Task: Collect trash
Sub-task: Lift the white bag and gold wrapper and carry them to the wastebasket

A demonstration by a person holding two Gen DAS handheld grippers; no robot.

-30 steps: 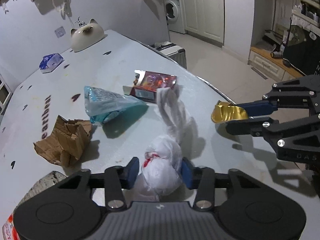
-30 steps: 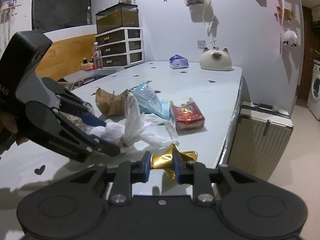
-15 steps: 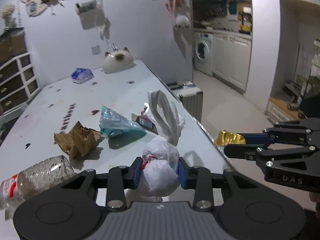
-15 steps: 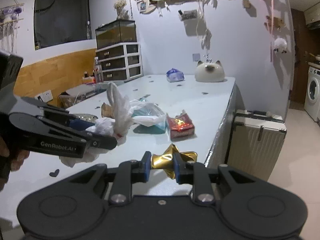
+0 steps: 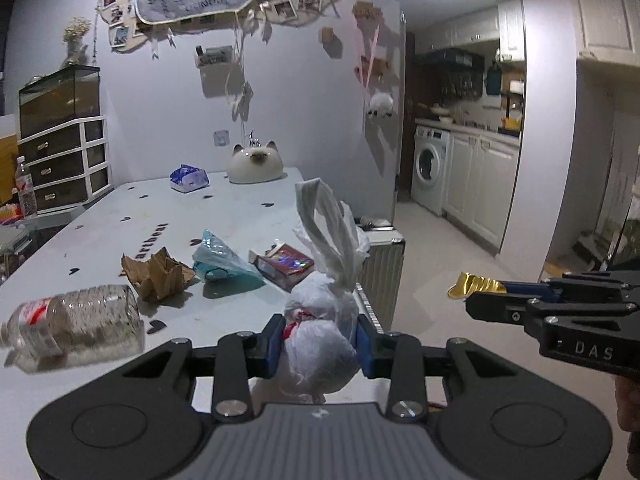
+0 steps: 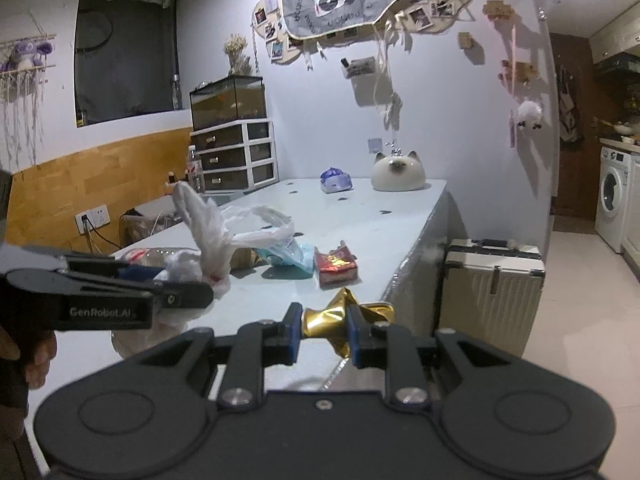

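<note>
My left gripper [image 5: 320, 344] is shut on a knotted white plastic bag [image 5: 320, 332], held above the table's near right corner; its handles stick up. The bag also shows in the right wrist view [image 6: 200, 248]. My right gripper [image 6: 322, 326] is shut on a crumpled gold foil wrapper [image 6: 332, 318], held off the table's right edge; the wrapper also shows in the left wrist view [image 5: 474, 285]. On the table [image 5: 224, 208] lie a clear plastic bottle [image 5: 76, 326], torn brown cardboard [image 5: 156, 274], a teal plastic packet [image 5: 222, 260] and a red snack pack [image 5: 286, 266].
A cat-shaped white ornament [image 5: 256, 162] and a blue tissue pack [image 5: 188, 178] sit at the table's far end. A white suitcase [image 6: 492, 292] stands on the floor beside the table. Drawers with a fish tank [image 6: 234, 148] stand left; a washing machine [image 5: 430, 168] stands far right.
Both grippers have lifted up and back from the table with their loads. The bag has left the tabletop. The bottle has come into the left wrist view.
</note>
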